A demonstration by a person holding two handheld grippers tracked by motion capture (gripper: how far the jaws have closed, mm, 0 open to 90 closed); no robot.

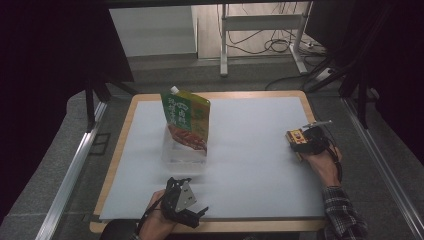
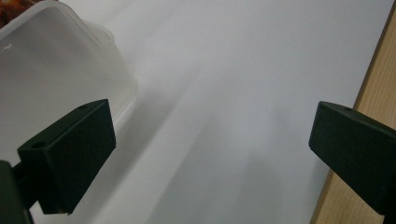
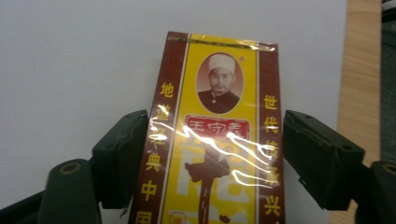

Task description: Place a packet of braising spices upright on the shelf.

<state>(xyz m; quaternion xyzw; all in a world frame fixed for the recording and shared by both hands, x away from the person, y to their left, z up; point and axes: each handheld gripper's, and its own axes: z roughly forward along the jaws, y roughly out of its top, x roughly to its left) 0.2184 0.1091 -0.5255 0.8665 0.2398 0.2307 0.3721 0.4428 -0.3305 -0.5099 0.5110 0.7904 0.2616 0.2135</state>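
Observation:
A yellow and maroon box [image 3: 219, 140] with a portrait and Chinese writing lies on the white table sheet [image 1: 250, 150], near its right edge. My right gripper [image 3: 215, 135] straddles it: the left jaw sits against the box's side and the right jaw stands a sliver off it. From above, the box [image 1: 295, 136] shows just ahead of that gripper [image 1: 301, 142]. My left gripper [image 1: 196, 202] is wide open over bare sheet by the table's front edge, with nothing between its fingers [image 2: 70, 154]. A clear plastic tub [image 2: 51, 60] sits just to its left.
A green and yellow spouted pouch [image 1: 186, 117] stands upright in the clear tub [image 1: 182, 157] at mid-table. The wooden table rim [image 2: 373, 79] runs close along the left gripper's right side. Metal frame rails [image 1: 75, 165] flank the table.

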